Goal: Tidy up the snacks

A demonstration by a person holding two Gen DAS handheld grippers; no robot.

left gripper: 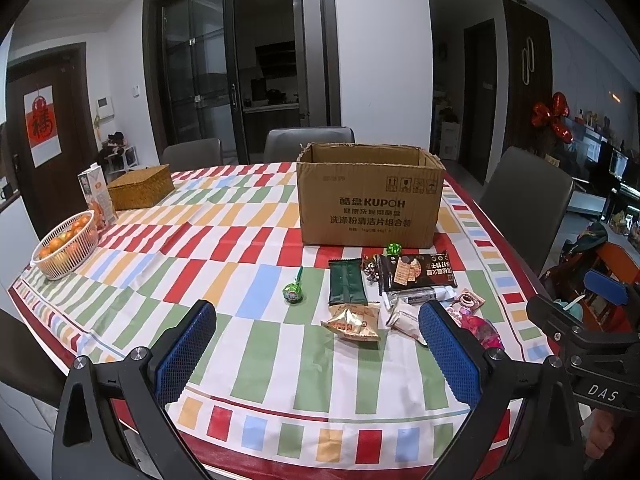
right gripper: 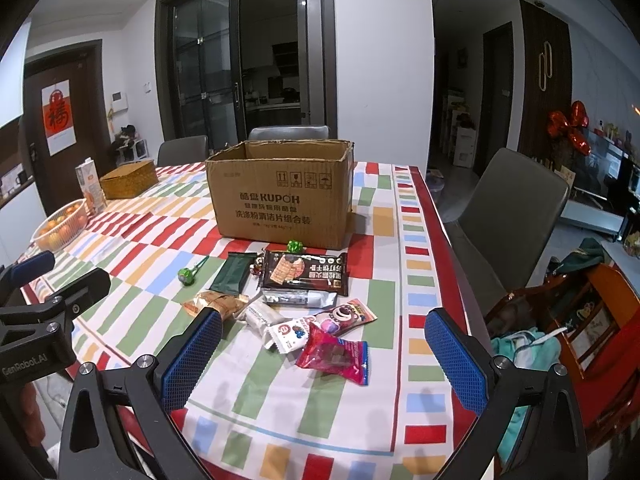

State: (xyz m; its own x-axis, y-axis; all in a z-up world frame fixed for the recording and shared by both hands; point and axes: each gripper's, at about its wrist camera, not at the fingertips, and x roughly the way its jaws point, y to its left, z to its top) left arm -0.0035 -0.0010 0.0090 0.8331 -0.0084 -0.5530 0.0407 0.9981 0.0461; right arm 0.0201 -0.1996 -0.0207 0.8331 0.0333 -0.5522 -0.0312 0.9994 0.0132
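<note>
snacks [right gripper: 296, 300] before box [right gripper: 280, 196] | basket [left gripper: 66, 246] far left (table edge)

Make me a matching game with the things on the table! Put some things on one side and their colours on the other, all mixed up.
Things:
1. lollipop
2. big box
3. basket of oranges
4. jelly packet nearest the right claw

Colours:
A. white
B. pink-red
C. green
D. brown

Right pairs: 1-C, 2-D, 3-A, 4-B
</note>
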